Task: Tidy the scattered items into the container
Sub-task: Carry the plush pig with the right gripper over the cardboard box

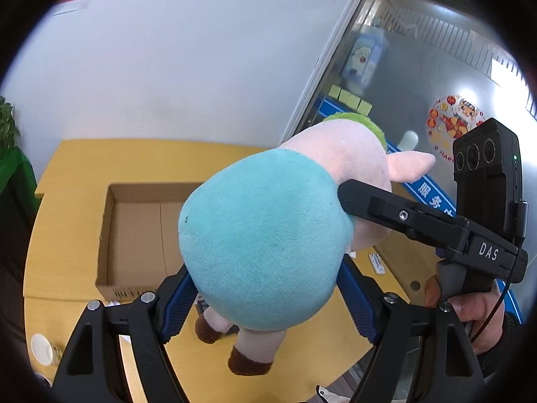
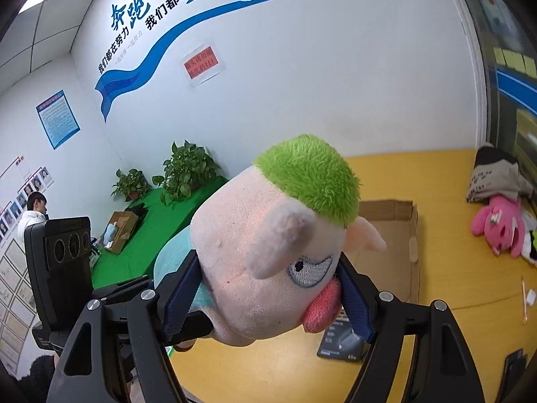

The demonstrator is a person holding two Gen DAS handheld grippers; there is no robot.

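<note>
A plush pig (image 1: pixel 265 245) with a teal body, pink head and green hair is held in the air by both grippers. My left gripper (image 1: pixel 265 299) is shut on its teal body. My right gripper (image 2: pixel 272 295) is shut on its pink head (image 2: pixel 261 252); its black finger (image 1: pixel 365 198) also shows in the left wrist view pressing the pig's side. The open cardboard box (image 1: pixel 134 235) lies on the yellow table behind and below the pig, and shows in the right wrist view (image 2: pixel 396 245) too.
A pink plush toy (image 2: pixel 500 228) and a grey cloth bag (image 2: pixel 493 174) lie at the table's far right. A dark small box (image 2: pixel 342 339) lies under the pig. A paper cup (image 1: pixel 42 349) stands front left. Small white items (image 1: pixel 377 263) lie near the glass door.
</note>
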